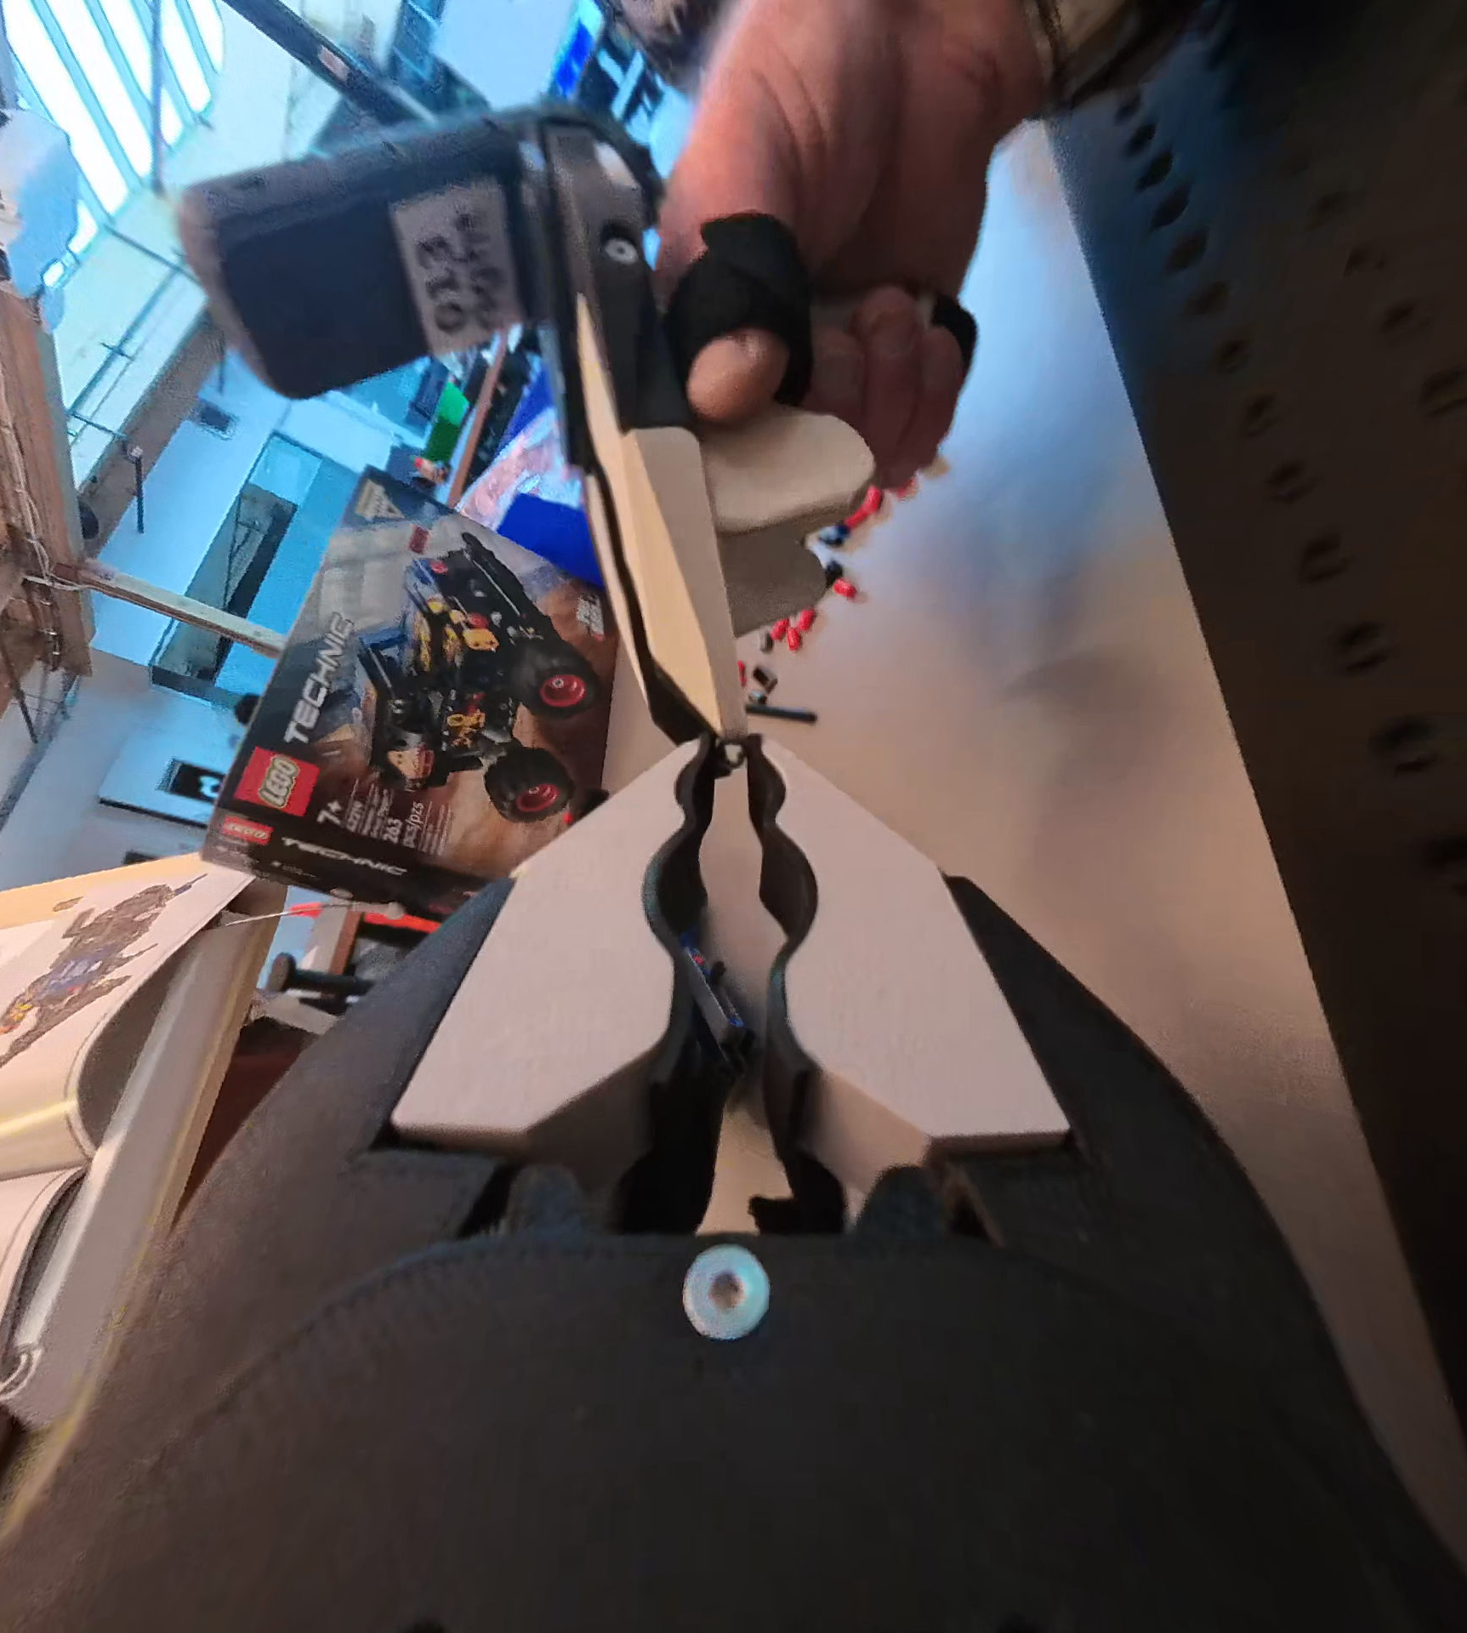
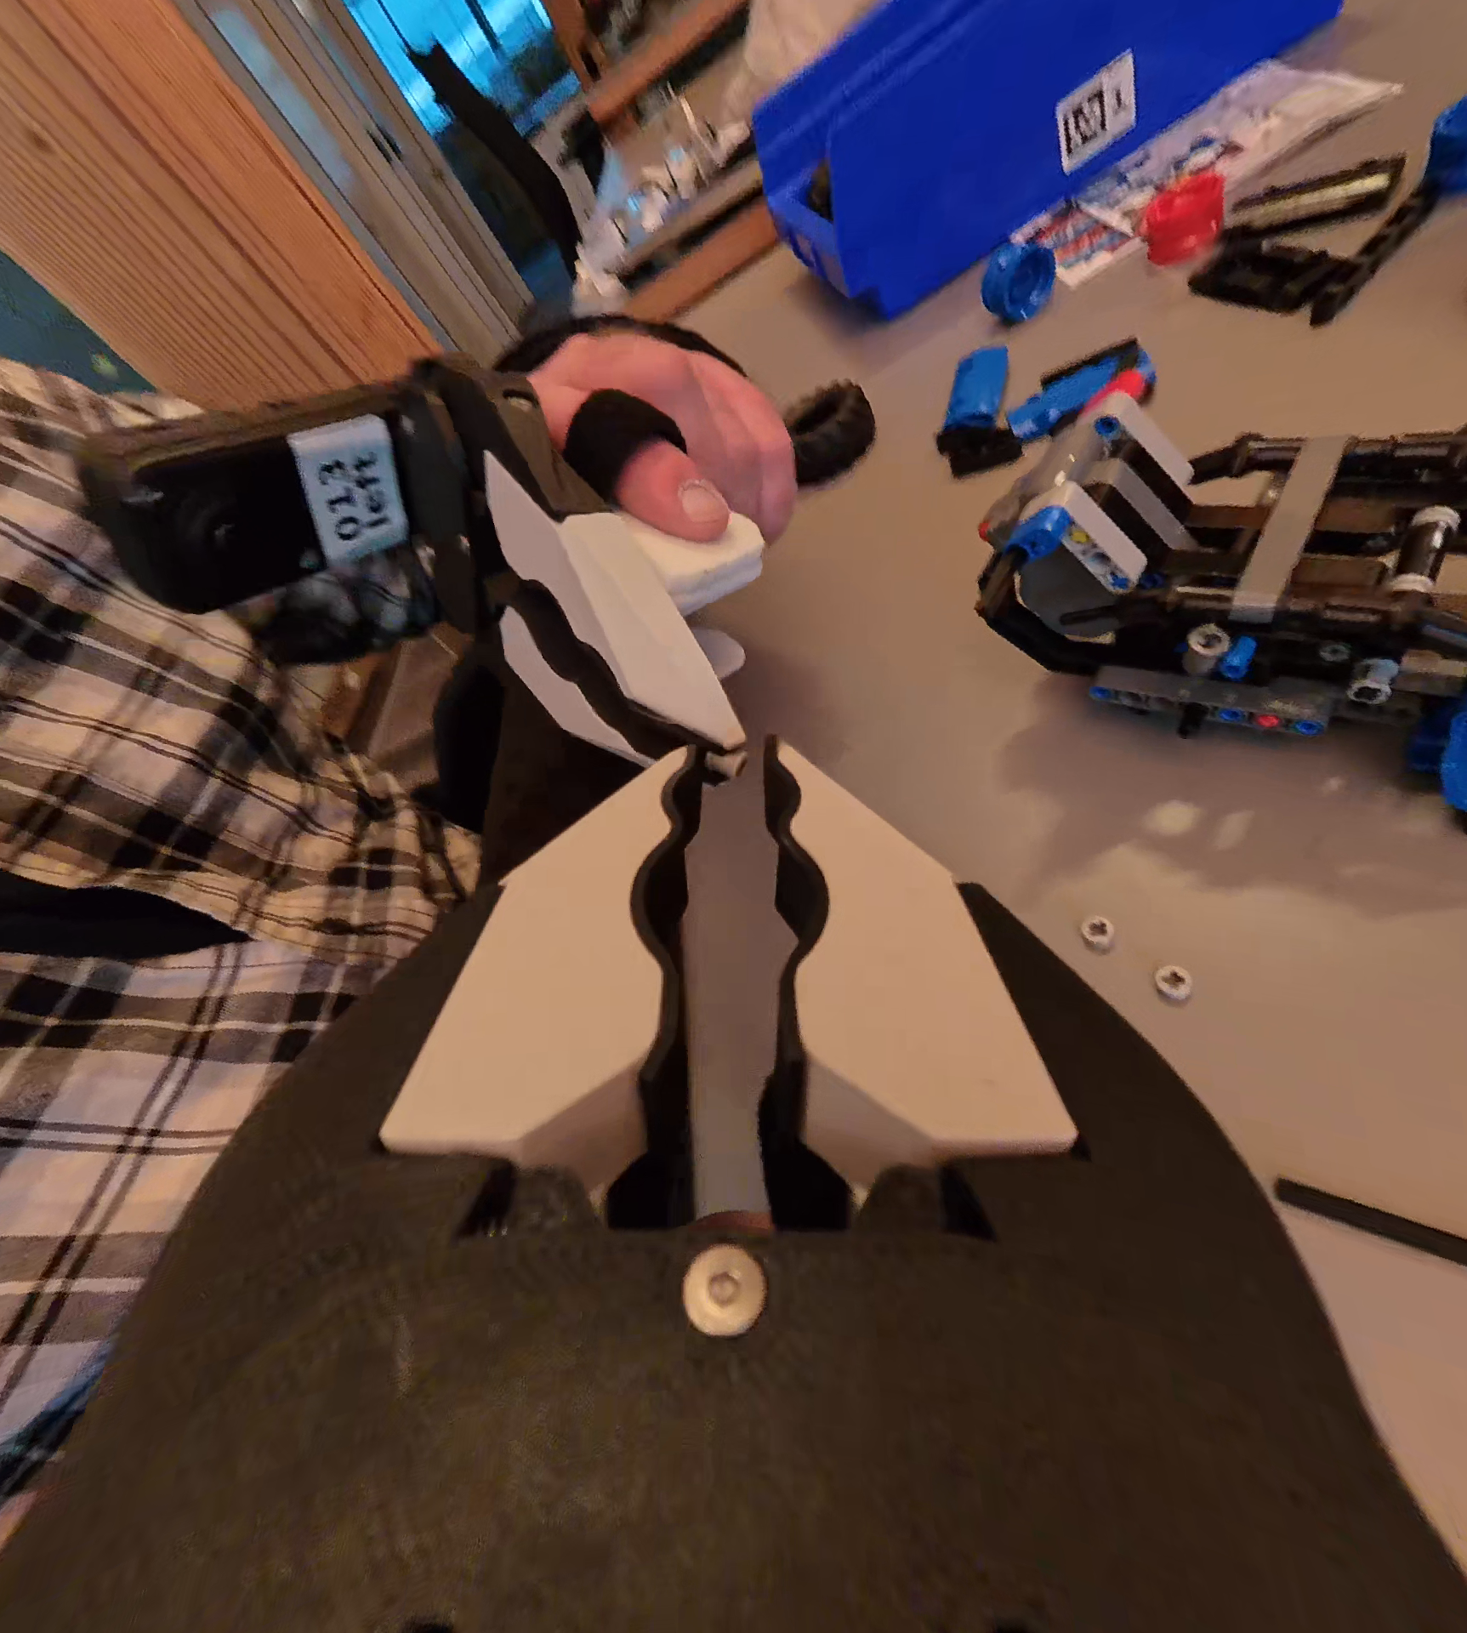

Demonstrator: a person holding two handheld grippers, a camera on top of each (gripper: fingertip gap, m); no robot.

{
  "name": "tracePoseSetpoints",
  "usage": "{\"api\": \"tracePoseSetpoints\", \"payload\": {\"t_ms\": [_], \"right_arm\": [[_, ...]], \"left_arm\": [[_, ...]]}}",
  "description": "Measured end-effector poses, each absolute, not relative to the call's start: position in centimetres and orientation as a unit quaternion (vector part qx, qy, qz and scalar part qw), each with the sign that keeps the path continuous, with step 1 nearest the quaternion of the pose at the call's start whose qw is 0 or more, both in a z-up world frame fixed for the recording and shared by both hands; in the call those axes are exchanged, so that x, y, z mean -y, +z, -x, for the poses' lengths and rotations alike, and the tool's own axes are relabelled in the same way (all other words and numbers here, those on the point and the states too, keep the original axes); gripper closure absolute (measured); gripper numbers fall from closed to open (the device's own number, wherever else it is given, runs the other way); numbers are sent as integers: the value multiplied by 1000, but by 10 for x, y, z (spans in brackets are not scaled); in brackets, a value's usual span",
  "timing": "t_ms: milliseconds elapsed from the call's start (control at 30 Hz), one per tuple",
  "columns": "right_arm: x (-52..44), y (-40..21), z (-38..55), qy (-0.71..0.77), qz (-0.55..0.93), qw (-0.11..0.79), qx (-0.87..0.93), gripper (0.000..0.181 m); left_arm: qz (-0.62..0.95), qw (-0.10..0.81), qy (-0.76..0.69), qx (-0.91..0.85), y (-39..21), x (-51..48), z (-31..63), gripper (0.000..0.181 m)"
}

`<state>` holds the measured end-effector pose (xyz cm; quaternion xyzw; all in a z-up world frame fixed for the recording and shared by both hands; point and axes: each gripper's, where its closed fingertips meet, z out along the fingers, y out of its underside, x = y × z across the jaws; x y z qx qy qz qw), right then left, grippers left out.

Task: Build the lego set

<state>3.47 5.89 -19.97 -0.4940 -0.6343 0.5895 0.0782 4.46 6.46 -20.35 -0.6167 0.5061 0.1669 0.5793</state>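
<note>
My left gripper point(image 1: 732, 751) is shut on a small grey ring-shaped Lego piece point(image 1: 731, 756) pinched at its very tips. The right wrist view shows the same: the left gripper point(image 2: 722, 751) comes in from the upper left with the grey piece point(image 2: 728, 765) at its tips. My right gripper point(image 2: 729, 758) meets it tip to tip, and its jaws stand apart around the piece. The piece lies near my right gripper's left finger point(image 2: 687, 778), with a clear gap to the other finger. In the left wrist view the right gripper point(image 1: 734, 726) reaches down from above, seen edge-on.
A partly built black, grey and blue model point(image 2: 1286, 574) lies on the grey table point(image 2: 977, 839). Near it are a blue bin point(image 2: 977, 132), a black tyre point(image 2: 831, 429), two grey bushes point(image 2: 1096, 932), a black axle point(image 2: 1410, 1233), the set's box point(image 1: 411, 707) and an open booklet point(image 1: 31, 1016). The grippers are tip to tip, or close to it.
</note>
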Motion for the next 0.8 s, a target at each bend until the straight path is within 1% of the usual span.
{"api": "tracePoseSetpoints", "payload": {"t_ms": [200,433,567,800], "right_arm": [[-44,-170,-46,680,430,47,591,170],[-25,-145,-68,740,330,9,586,176],[-17,-137,-70,744,306,29,593,176],[-21,-139,-57,735,337,68,584,177]], "left_arm": [[574,643,121,-493,-173,-50,-58,176],[532,682,81,-495,-147,-32,-75,176],[521,696,47,-491,-139,-23,-79,177],[542,693,5,-475,-140,-25,-67,176]]}}
